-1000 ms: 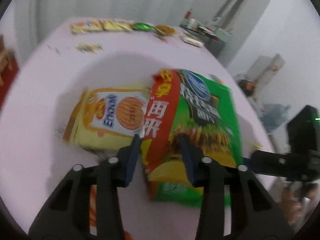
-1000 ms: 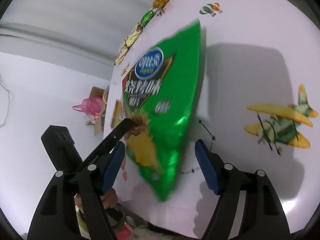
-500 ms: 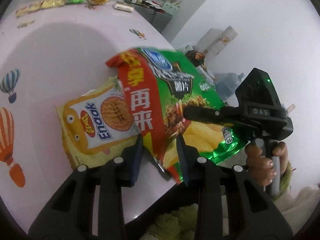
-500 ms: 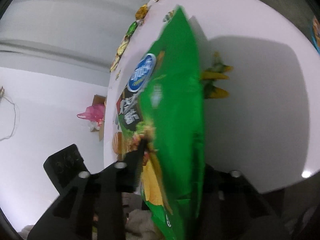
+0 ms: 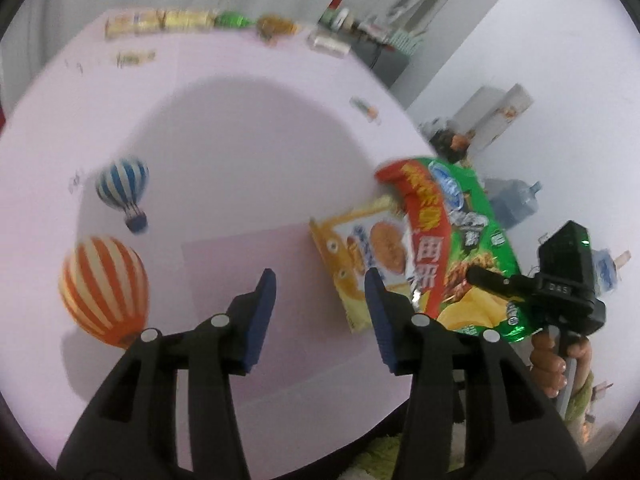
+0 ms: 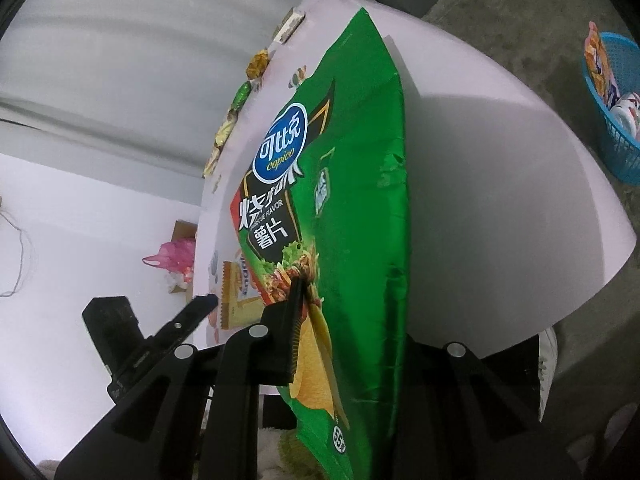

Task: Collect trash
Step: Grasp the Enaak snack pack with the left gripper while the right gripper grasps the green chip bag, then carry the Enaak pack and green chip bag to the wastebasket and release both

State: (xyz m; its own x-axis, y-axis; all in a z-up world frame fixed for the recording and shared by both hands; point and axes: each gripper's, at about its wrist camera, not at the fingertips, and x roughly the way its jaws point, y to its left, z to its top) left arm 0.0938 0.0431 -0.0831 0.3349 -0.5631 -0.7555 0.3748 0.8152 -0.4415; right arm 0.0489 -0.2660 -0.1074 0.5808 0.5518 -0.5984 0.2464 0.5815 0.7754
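Surface: a pale pink tablecloth (image 5: 248,152) printed with hot-air balloons covers the table; white walls and a grey curtain stand behind it.
Balloon prints: an orange-and-white striped balloon (image 5: 103,288) near the left edge, a blue-and-white striped one (image 5: 122,178) just above it.
Far row: yellow, green and gold snack wrappers (image 5: 192,24) lie in a line along the far edge of the table, well apart from everything else.
Left gripper (image 5: 320,312): black arms with blue pads, spread wide apart and holding nothing; it hangs over bare cloth, with its right pad just beside the yellow packet.
Yellow packet: a flat yellow biscuit wrapper (image 5: 356,256) showing a round cracker lies on the cloth near the right edge, partly under the green bag.
Green bag: a large glossy green crisp bag with a red strip (image 5: 452,236) is lifted at a slant beside the table's edge, its upper end over the yellow packet.
Right gripper (image 6: 352,336): closed tight on the lower part of the green bag; one black finger (image 6: 294,320) presses the printed face, the other is hidden behind the foil.
Basket: a blue plastic mesh basket (image 6: 624,92) holding a few wrappers sits on the grey floor at far right, well apart from the table.
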